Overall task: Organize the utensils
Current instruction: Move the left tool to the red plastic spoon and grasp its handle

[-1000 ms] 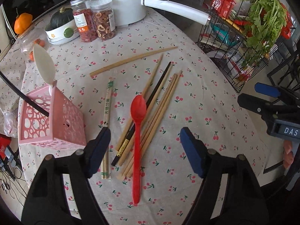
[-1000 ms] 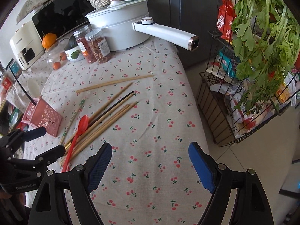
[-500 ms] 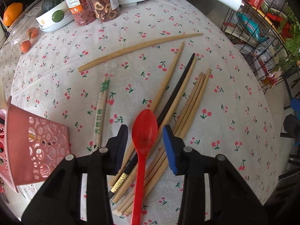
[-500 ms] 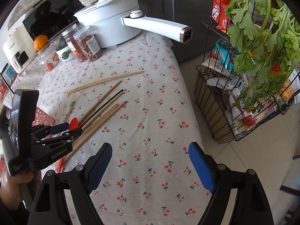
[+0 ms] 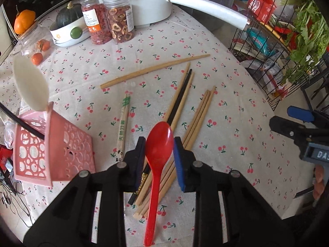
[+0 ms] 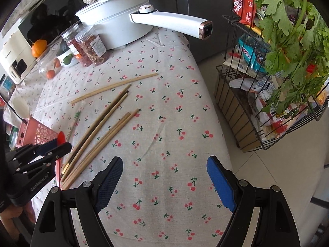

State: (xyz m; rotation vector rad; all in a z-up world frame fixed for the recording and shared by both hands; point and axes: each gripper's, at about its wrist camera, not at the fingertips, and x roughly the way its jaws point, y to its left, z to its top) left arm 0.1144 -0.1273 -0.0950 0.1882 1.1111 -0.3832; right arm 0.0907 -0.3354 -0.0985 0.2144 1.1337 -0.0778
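My left gripper (image 5: pixel 158 154) is shut on the bowl of a red plastic spoon (image 5: pixel 157 164) and holds it lifted over the cherry-print tablecloth (image 5: pixel 226 123). Under it lie several wooden chopsticks (image 5: pixel 197 115), a black chopstick (image 5: pixel 178 100), a paper-wrapped pair (image 5: pixel 123 123) and one long curved wooden stick (image 5: pixel 154 70). A pink perforated holder (image 5: pixel 51 150) with a white spoon (image 5: pixel 30 84) in it stands to the left. My right gripper (image 6: pixel 164 183) is open and empty over bare cloth near the table's right edge; the left gripper (image 6: pixel 55 146) with the spoon shows at its left.
A white electric pot (image 6: pixel 115 18) with a long handle (image 6: pixel 170 20) stands at the back, with two jars (image 5: pixel 109 26), a bowl with a squash (image 5: pixel 67 26) and oranges beside it. A wire rack (image 6: pixel 267 82) with greens and packets stands off the table's right edge.
My left gripper has come down over the red spoon, closed on its bowl and lifted it. The right gripper has stayed open and hardly moved.
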